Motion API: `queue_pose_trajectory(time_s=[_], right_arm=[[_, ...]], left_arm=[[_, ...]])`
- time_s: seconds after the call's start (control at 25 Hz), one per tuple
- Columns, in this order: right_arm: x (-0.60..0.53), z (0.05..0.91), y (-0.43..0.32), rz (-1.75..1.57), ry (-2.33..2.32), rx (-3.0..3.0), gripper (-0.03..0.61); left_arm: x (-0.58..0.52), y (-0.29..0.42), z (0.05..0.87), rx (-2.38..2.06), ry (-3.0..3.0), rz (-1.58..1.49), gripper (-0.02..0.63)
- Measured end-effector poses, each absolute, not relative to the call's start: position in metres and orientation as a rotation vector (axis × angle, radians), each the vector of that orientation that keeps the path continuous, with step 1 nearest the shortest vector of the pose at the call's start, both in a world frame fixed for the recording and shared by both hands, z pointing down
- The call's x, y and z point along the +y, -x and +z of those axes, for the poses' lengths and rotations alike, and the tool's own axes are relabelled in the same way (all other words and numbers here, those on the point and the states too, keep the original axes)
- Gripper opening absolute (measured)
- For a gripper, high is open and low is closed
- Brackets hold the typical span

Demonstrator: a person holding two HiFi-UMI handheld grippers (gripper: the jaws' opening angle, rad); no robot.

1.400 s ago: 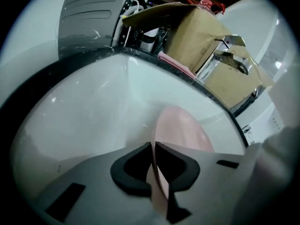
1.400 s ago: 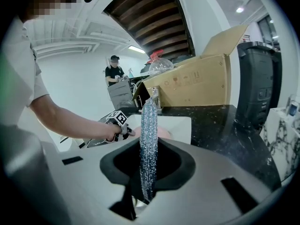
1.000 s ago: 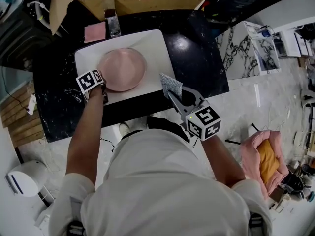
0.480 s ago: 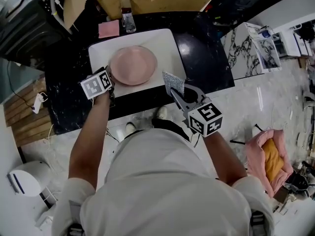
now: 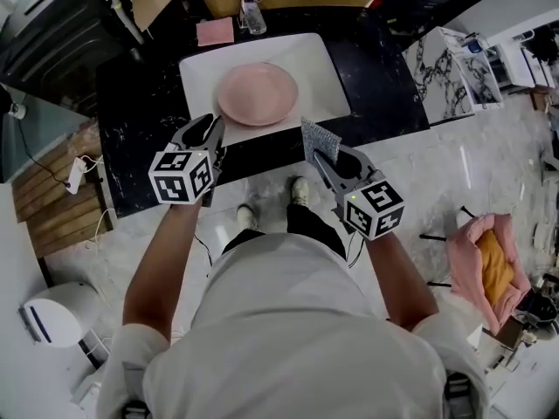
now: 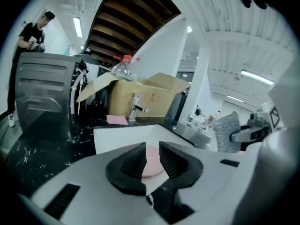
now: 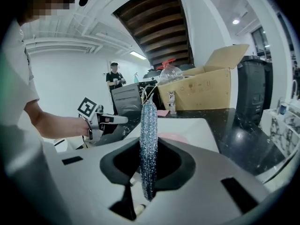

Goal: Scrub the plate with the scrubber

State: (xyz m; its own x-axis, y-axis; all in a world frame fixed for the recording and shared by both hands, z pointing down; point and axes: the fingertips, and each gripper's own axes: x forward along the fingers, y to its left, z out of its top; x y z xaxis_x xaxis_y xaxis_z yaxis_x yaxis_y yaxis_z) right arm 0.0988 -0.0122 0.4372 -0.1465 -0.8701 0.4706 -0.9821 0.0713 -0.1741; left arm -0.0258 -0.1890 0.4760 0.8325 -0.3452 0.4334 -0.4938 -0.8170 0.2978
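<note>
Near the plate (image 5: 258, 94), right claw (image 5: 328, 161) grips scrubber (image 5: 320, 140).

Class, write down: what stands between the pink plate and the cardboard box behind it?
A metal tap on the black counter, with a pink cloth beside it. The head view shows both; the left gripper view confirms them.

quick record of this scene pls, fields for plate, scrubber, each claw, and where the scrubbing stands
plate: plate, pink, lying in the white basin on the black counter
scrubber: scrubber, silvery pad, held upright, clear of the plate
left claw: left claw open, nothing between its jaws, which have just been closing a little; off the plate
right claw: right claw shut on the scrubber
scrubbing: no contact with the plate right now
</note>
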Motion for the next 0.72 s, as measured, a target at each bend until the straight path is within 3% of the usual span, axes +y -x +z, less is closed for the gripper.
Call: queue_pose_trajectory(time_s=[0.72], right_arm=[[0.126, 0.429, -0.067, 0.556, -1.752, -2.264, 0.078]], left_arm=[[0.044, 0.055, 0.422, -0.349, -2.793, 0.479, 0.066]])
